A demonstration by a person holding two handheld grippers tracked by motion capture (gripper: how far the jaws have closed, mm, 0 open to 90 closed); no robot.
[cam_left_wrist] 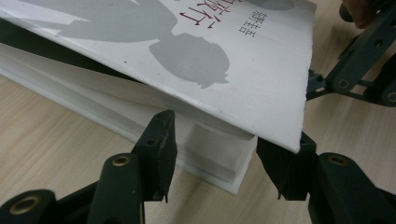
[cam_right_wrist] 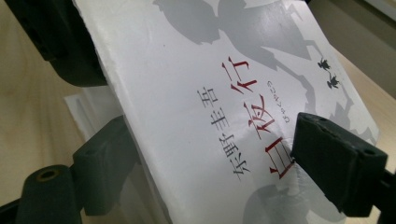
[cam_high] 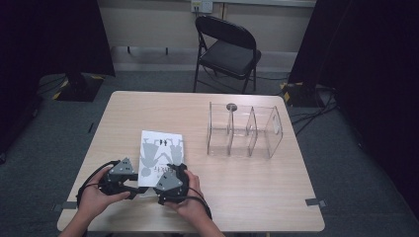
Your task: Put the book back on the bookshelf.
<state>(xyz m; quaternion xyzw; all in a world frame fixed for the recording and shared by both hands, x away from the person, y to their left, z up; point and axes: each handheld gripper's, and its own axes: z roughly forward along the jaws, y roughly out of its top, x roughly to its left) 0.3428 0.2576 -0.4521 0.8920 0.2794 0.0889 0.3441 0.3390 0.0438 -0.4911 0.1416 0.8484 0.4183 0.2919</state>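
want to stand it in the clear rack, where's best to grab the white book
Grip the white book at its near corner, across its thickness, coming in low from the person's side. It lies flat with its cover lifted off the pages, so clamp cover and pages together.

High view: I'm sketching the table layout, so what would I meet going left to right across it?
Left claw with its grey three-cornered plate, white paperback book with grey silhouettes, clear plastic organiser with upright dividers. The right claw overlaps the book's near end, so I leave it out of the order.
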